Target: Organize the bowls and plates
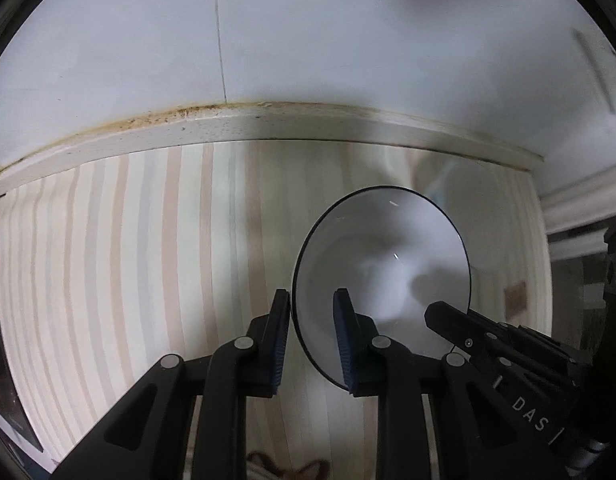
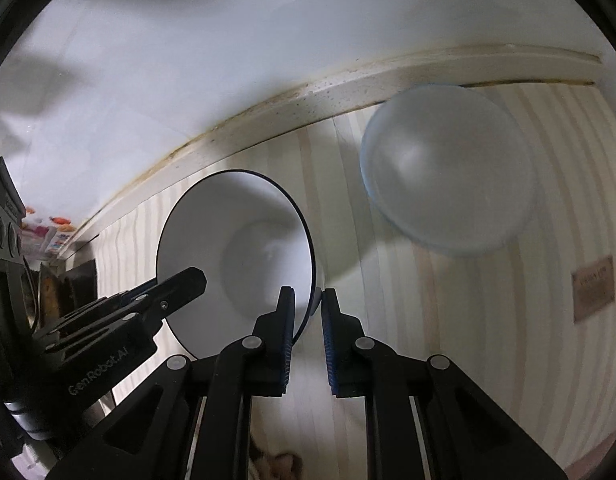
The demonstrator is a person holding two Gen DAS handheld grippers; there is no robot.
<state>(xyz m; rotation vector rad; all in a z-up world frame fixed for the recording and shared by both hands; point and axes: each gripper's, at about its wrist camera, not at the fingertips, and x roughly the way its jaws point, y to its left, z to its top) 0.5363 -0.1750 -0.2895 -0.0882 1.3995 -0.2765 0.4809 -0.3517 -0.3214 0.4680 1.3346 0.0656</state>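
Observation:
A white bowl with a thin dark rim (image 1: 382, 276) (image 2: 236, 252) stands over the striped surface, its inside bare. My left gripper (image 1: 312, 316) straddles one side of the rim, one blue pad outside the wall and the other inside, shut on it. My right gripper (image 2: 308, 310) is shut on the opposite side of the rim in the same way. Each gripper shows in the other's view: the right one (image 1: 448, 316) at the bowl's right edge, the left one (image 2: 188, 280) at its left edge. A pale blue bowl (image 2: 448, 168), blurred, lies upturned beyond, near the back ledge.
A striped cloth (image 1: 128, 260) covers the counter up to a pale back ledge (image 1: 268, 128) with a stained seam under a white wall. A brown label (image 2: 592, 288) lies at the right. A dark appliance (image 2: 4, 220) and clutter stand at the left.

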